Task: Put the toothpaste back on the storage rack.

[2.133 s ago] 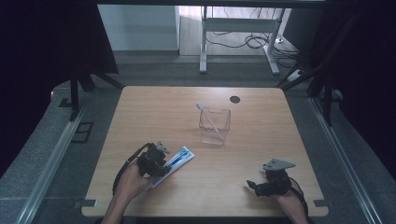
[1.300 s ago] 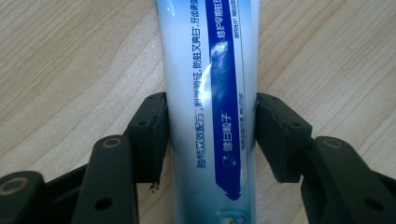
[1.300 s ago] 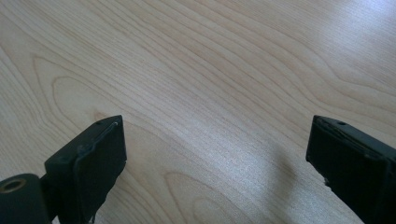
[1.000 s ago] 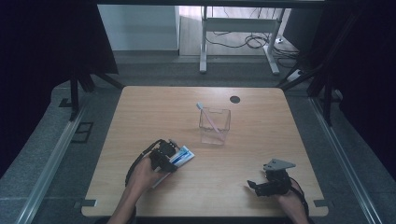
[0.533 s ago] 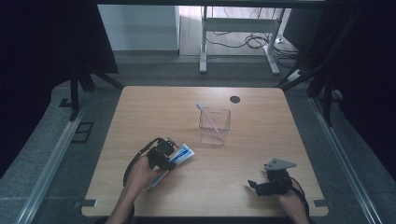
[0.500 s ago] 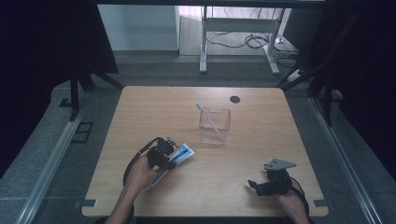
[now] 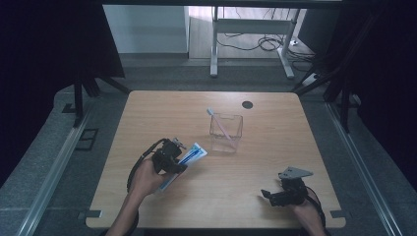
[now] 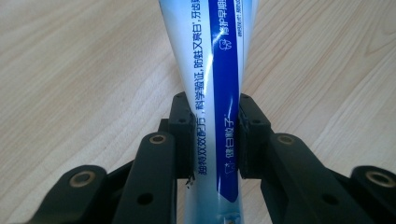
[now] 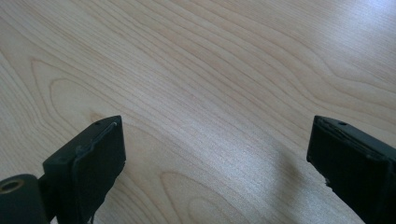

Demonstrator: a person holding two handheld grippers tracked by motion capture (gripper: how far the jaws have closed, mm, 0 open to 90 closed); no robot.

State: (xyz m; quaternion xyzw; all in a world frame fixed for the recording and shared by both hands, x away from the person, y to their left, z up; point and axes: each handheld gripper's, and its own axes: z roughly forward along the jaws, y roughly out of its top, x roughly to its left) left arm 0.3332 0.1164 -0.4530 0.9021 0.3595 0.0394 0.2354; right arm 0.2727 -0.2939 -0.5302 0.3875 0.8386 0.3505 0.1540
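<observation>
A white and blue toothpaste tube (image 7: 189,156) is held over the table's front left, clamped between the pads of my left gripper (image 7: 173,158). In the left gripper view the tube (image 8: 212,84) runs up from between the two black pads (image 8: 183,135), squeezed flat there, with my left gripper (image 8: 214,137) shut on it after its jaws have just been closing. A clear plastic box (image 7: 226,132) stands mid-table with a pink-handled toothbrush (image 7: 220,125) leaning in it. My right gripper (image 7: 273,194) rests near the front right, jaws wide apart over bare wood (image 9: 215,163).
A round black grommet hole (image 7: 247,104) lies at the table's back right. Black cables loop from both grippers. Metal desk legs and cables stand on the floor beyond the far edge.
My left gripper has closed on the toothpaste tube and lifted it slightly off the table, tilting its far end up. The right gripper has stayed put.
</observation>
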